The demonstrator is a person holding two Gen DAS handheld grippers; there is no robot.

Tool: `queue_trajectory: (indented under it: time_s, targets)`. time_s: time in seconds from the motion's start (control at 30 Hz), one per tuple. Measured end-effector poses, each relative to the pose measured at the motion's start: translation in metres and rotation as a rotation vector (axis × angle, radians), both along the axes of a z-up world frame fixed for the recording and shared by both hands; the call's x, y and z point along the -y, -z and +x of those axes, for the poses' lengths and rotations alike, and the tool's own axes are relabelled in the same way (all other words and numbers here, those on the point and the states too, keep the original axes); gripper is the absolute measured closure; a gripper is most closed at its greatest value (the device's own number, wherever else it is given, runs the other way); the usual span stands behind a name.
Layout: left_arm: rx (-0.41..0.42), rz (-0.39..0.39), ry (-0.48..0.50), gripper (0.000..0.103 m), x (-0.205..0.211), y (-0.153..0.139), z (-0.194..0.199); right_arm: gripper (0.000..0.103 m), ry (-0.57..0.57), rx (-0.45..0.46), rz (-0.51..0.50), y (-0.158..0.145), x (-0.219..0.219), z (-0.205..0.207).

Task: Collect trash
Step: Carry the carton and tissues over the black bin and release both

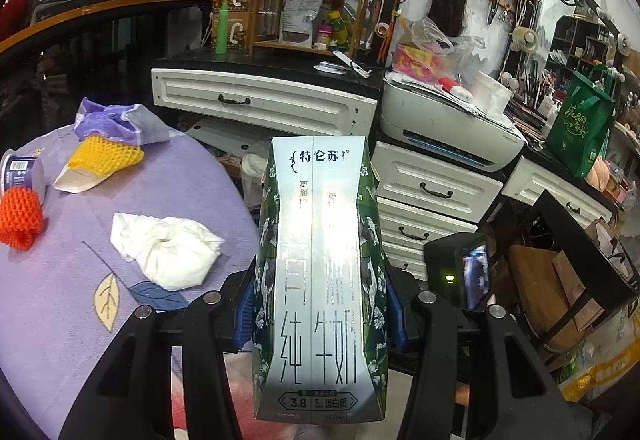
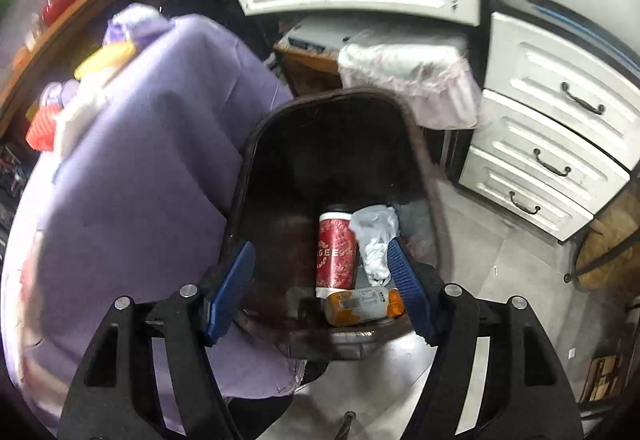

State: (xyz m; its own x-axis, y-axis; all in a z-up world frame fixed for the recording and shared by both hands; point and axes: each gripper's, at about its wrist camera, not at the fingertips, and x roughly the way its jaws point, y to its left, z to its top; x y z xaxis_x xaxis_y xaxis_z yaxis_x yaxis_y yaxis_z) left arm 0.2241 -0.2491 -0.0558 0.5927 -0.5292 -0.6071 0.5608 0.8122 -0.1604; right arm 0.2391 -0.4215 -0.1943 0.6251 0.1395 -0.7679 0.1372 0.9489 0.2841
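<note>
- the milk carton [image 1: 320,280] stands upright in the lower middle of the left wrist view, clenched between the blue pads of the left gripper [image 1: 320,316] — silver front, green flowered sides.
- left of it, on the purple tablecloth [image 1: 60,320], lies a crumpled white tissue [image 1: 168,248]; further toward the left edge, an orange foam net [image 1: 20,217] touches a tipped yogurt cup [image 1: 24,171].
- in the upper left part of the cloth a yellow foam net [image 1: 104,155] lies on a piece of paper, just below a purple wrapper [image 1: 116,119].
- in the right wrist view the right gripper [image 2: 320,288] hangs released over the dark trash bin [image 2: 248,159], which fills the middle of the frame; nothing sits between its blue pads.
- at the bottom of the bin lie a red can [image 2: 336,252], a crumpled white wad [image 2: 376,240] just right of it, and an orange bottle [image 2: 364,306] across the can's lower end.
- the bin stands just right of the hanging cloth's edge.
- behind both views — white drawers [image 1: 436,191] with dark handles on the right, a printer [image 1: 448,127] on top of them, and a green bag [image 1: 580,127] at the far right of the left wrist view.
</note>
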Motion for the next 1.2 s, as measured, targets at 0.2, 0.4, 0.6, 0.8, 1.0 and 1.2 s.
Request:
queue_trajectory:
  time_s: [0.2,0.4,0.6,0.8,1.0,1.2]
  targets:
    - [-0.016,0.027,0.040,0.053,0.033,0.005,0.005,0.028,0.084,0.047,-0.010,-0.021,0.022,-0.039]
    - [-0.095,0.053,0.032,0.053,0.064,0.027,0.019,0.028,0.172,0.068,-0.004,-0.032,0.050,-0.077]
    - [-0.130,0.110,0.001,0.053,0.084,0.047,0.031,0.028,0.232,0.061,0.003,-0.031,0.072,-0.098]
    - [-0.144,0.173,-0.008,0.053,0.100,0.063,0.037,0.028,0.251,0.061,0.010,-0.030,0.078,-0.106]
    - [-0.134,0.201,-0.010,0.043,0.107,0.067,0.037,0.028,0.257,0.061,0.017,-0.028,0.080,-0.108]
    - [-0.063,0.164,0.019,0.020,0.108,0.048,0.023,0.028,0.258,0.062,0.021,-0.029,0.081,-0.107]
